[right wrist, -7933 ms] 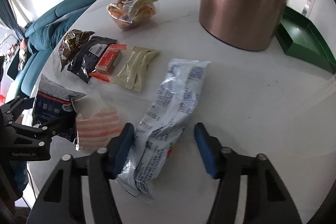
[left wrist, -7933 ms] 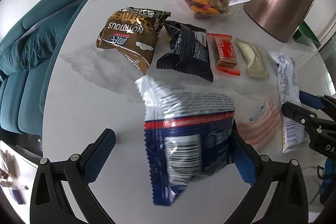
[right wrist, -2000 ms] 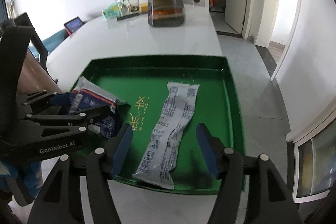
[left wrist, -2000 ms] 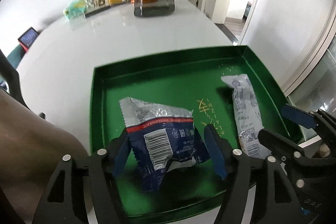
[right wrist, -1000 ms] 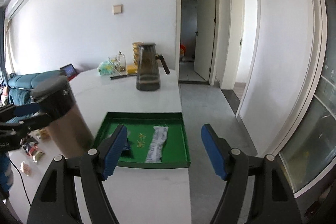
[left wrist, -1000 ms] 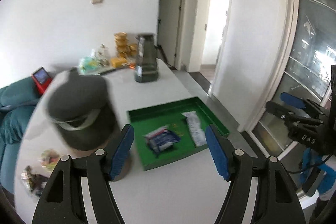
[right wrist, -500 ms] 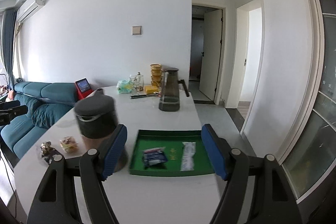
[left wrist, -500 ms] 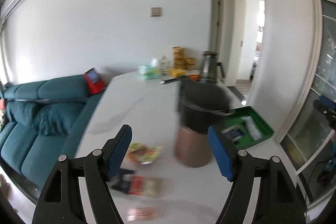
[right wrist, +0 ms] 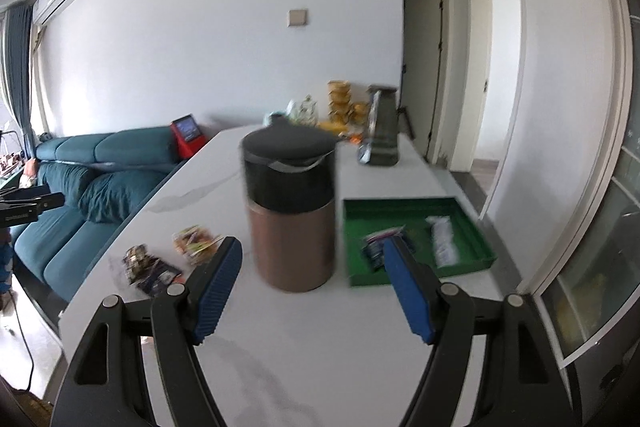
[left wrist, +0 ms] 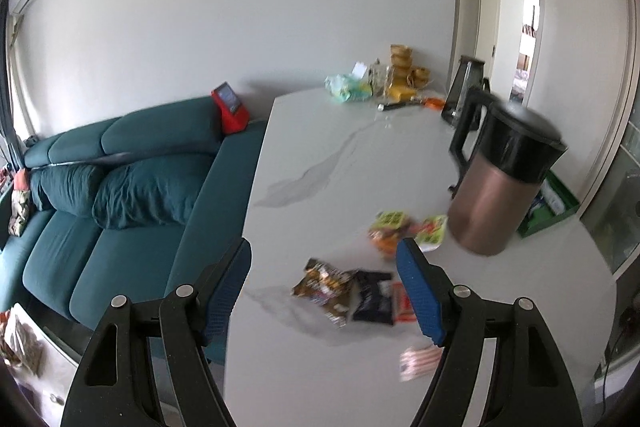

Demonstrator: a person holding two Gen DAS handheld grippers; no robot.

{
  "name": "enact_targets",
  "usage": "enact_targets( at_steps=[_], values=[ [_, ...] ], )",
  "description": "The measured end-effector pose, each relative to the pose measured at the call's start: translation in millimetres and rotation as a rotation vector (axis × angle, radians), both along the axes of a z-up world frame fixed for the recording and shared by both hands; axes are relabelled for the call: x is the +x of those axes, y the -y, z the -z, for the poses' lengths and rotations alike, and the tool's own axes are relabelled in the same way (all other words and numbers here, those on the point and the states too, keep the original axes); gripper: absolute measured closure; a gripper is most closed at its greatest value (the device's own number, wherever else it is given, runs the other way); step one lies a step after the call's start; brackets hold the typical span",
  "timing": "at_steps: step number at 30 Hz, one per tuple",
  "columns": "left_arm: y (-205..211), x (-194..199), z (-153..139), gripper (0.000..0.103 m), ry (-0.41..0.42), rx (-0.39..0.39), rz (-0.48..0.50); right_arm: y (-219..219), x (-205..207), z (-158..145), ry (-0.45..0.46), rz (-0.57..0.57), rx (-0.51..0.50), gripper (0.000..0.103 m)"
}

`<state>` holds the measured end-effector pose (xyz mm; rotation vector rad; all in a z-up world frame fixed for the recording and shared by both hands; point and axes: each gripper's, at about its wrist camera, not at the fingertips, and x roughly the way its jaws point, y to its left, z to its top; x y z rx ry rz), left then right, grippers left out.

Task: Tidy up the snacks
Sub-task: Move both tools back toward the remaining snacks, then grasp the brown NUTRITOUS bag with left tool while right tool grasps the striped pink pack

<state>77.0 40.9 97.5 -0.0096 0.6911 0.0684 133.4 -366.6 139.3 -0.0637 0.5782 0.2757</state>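
Note:
My left gripper (left wrist: 324, 291) hangs open and empty above the white table (left wrist: 344, 163). Below it lie a brown packet (left wrist: 322, 281), a black packet (left wrist: 372, 297) and a red packet (left wrist: 402, 303). A pink striped packet (left wrist: 420, 363) lies nearer, and a clear bag of coloured snacks (left wrist: 394, 233) lies farther back. My right gripper (right wrist: 312, 287) is open too, with nothing in it, facing the copper kettle (right wrist: 292, 211). To its right the green tray (right wrist: 472, 259) holds a blue packet (right wrist: 376, 247) and a long white packet (right wrist: 442, 239).
A teal sofa (left wrist: 120, 195) runs along the table's left edge. The copper kettle (left wrist: 504, 187) stands between the snack pile and the green tray (left wrist: 554, 203). A glass jug (right wrist: 384, 131), yellow bowls and small items crowd the far end.
Both views have swung left, away from the tray. The left view now looks down on the loose snacks, with the kettle shifted to its right side. Both grippers stay empty.

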Motion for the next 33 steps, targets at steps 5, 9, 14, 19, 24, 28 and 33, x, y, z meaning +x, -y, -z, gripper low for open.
enact_targets(
  at_steps=[5, 9, 14, 19, 24, 28, 33],
  values=[
    [-28, 2, 25, 0.033, -0.06, -0.01, 0.015, -40, -9, 19, -0.051, -0.041, -0.006, 0.0],
    [-40, 3, 44, 0.033, -0.111, -0.051, 0.02, -67, -13, 37, -0.102, -0.067, 0.008, 0.0],
    [-41, 6, 63, 0.033, -0.162, -0.084, 0.025, -89, -14, 62, -0.166, -0.102, 0.015, 0.0],
    [-35, 15, 84, 0.033, -0.208, -0.098, 0.029, -104, -14, 89, -0.229, -0.134, 0.027, 0.0],
    [-24, 24, 102, 0.033, -0.249, -0.107, 0.03, -120, -12, 117, -0.289, -0.182, 0.034, 0.0],
    [-18, 30, 112, 0.033, -0.268, -0.106, 0.018, -131, -11, 135, -0.327, -0.224, 0.038, 0.0],
    [-19, 42, 123, 0.033, -0.297, -0.138, -0.017, -147, -9, 156, -0.375, -0.289, 0.022, 0.0]
  ],
)
